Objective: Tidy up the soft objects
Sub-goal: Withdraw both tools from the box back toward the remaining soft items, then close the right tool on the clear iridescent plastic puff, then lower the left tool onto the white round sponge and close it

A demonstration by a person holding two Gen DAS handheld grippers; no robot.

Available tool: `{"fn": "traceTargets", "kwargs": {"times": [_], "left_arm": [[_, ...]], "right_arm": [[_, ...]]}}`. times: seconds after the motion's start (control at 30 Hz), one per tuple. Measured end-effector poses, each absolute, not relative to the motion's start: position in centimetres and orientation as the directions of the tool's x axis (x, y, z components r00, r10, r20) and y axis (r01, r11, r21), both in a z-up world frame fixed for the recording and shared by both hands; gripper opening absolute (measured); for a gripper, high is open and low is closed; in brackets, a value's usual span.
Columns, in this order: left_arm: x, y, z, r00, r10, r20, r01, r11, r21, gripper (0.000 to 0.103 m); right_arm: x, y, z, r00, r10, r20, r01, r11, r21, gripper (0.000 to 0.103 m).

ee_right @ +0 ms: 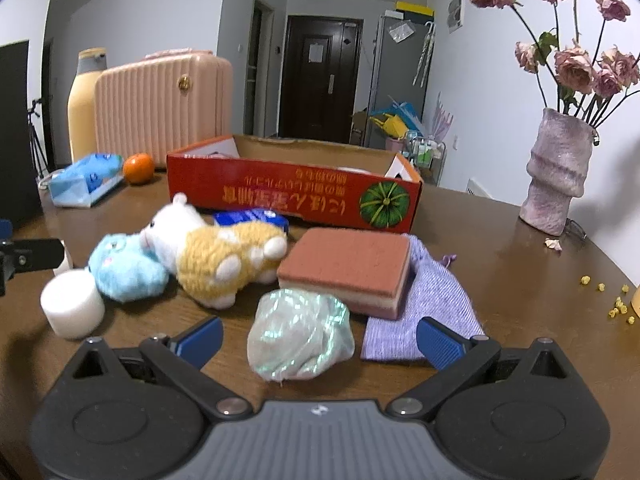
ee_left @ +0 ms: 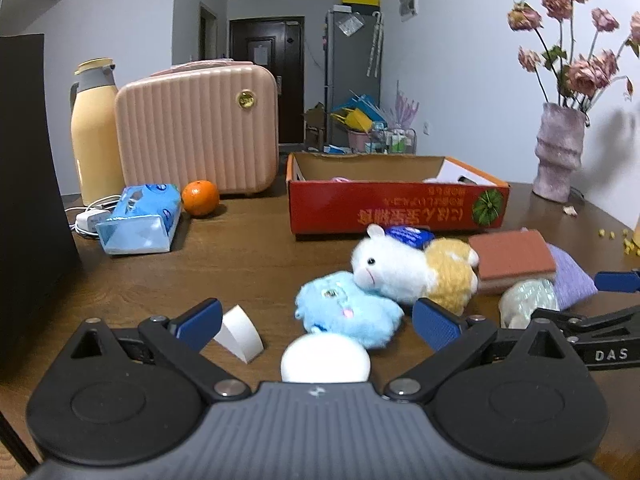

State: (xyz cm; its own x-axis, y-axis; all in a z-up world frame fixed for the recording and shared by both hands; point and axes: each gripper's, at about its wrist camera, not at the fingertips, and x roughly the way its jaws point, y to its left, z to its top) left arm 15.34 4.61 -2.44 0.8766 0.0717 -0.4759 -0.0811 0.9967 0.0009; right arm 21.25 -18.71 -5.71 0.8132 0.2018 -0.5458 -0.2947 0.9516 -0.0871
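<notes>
Soft things lie scattered on the brown table in front of a red cardboard box (ee_left: 396,210) (ee_right: 296,196). A white and yellow plush hamster (ee_left: 412,270) (ee_right: 216,254) leans on a blue plush (ee_left: 348,312) (ee_right: 126,268). A white foam cylinder (ee_left: 325,358) (ee_right: 72,304) sits between the fingers of my open left gripper (ee_left: 318,326), untouched. A shiny pale green bundle (ee_right: 300,336) (ee_left: 528,302) lies between the fingers of my open right gripper (ee_right: 320,340). A brown sponge block (ee_right: 348,270) (ee_left: 514,260) rests on a purple cloth pouch (ee_right: 424,304) (ee_left: 570,280).
A pink case (ee_left: 198,132), a yellow flask (ee_left: 94,132), a blue tissue pack (ee_left: 140,218) and an orange (ee_left: 200,198) stand at the back left. A vase of dried roses (ee_right: 558,168) is at the right. A white foam wedge (ee_left: 240,334) lies by the left finger.
</notes>
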Motion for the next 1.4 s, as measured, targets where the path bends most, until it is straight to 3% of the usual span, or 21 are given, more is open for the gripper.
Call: {"fn": "traceTargets", "kwargs": {"times": [0.4,0.53,0.77,0.87,1.4], "left_arm": [[15.7,4.8,-3.6,0.850,0.059,-0.523,-0.070,0.998,-0.002,0.103],[16.1,4.8,-3.9,0.841,0.057,-0.539,-0.071,0.997,-0.005,0.103],[16.5,4.8,-4.3,0.828,0.048,-0.559,-0.062,0.998,-0.006,0.103],[16.5,4.7,-4.4,0.826,0.051,-0.561,-0.063,0.998,-0.002,0.103],[16.5,4.7,-4.3,0.830,0.057,-0.555,-0.069,0.998,0.000,0.103]], "right_arm": [[23.2,-16.7,-7.7,0.788,0.201,-0.582,-0.359,0.918,-0.170,0.098],[23.9,-16.1,-8.3,0.778,0.220,-0.588,-0.376,0.913,-0.156,0.089],[24.2,-16.4,-8.7,0.751,0.265,-0.605,-0.406,0.908,-0.106,0.050],[24.0,-16.5,-8.6,0.754,0.272,-0.598,-0.406,0.909,-0.098,0.044],[22.3,-18.0,-7.2,0.807,0.297,-0.511,-0.369,0.929,-0.043,0.042]]}}
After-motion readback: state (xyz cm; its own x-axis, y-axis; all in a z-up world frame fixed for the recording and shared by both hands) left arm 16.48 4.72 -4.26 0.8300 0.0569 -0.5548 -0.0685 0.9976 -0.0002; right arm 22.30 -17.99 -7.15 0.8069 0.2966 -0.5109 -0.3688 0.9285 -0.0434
